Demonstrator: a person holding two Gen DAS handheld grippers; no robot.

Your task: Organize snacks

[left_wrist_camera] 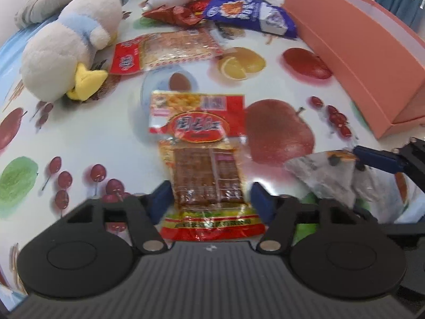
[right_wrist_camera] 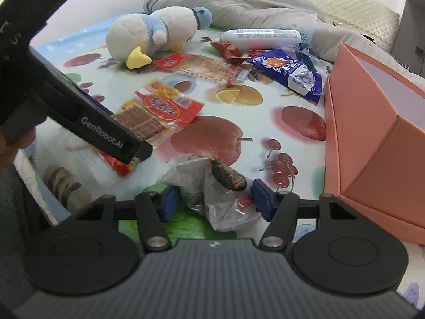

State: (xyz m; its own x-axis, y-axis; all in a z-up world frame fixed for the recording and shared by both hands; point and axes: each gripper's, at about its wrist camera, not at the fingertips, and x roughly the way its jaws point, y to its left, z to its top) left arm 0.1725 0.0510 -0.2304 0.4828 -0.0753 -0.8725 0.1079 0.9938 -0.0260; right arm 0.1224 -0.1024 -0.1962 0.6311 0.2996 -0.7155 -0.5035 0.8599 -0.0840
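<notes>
A red and yellow snack packet (left_wrist_camera: 196, 127) with brown dried slices lies flat on the fruit-print tablecloth (left_wrist_camera: 93, 133). My left gripper (left_wrist_camera: 211, 202) straddles its near end, and both blue pads touch its sides. In the right wrist view the same packet (right_wrist_camera: 164, 109) lies under the black left gripper's finger (right_wrist_camera: 106, 133). A crumpled grey foil snack bag (right_wrist_camera: 202, 175) sits between the pads of my right gripper (right_wrist_camera: 216, 202), which rest against it. The left wrist view shows that bag (left_wrist_camera: 326, 175) with a blue fingertip (left_wrist_camera: 377, 159) against it.
An open pink box (right_wrist_camera: 372, 133) stands to the right. Farther back lie a flat red packet (right_wrist_camera: 209, 69), a blue bag (right_wrist_camera: 289, 69), a red wrapper (right_wrist_camera: 228, 49) and a white tube (right_wrist_camera: 260, 37). A plush duck (right_wrist_camera: 148, 32) lies at the back left, with grey bedding behind it.
</notes>
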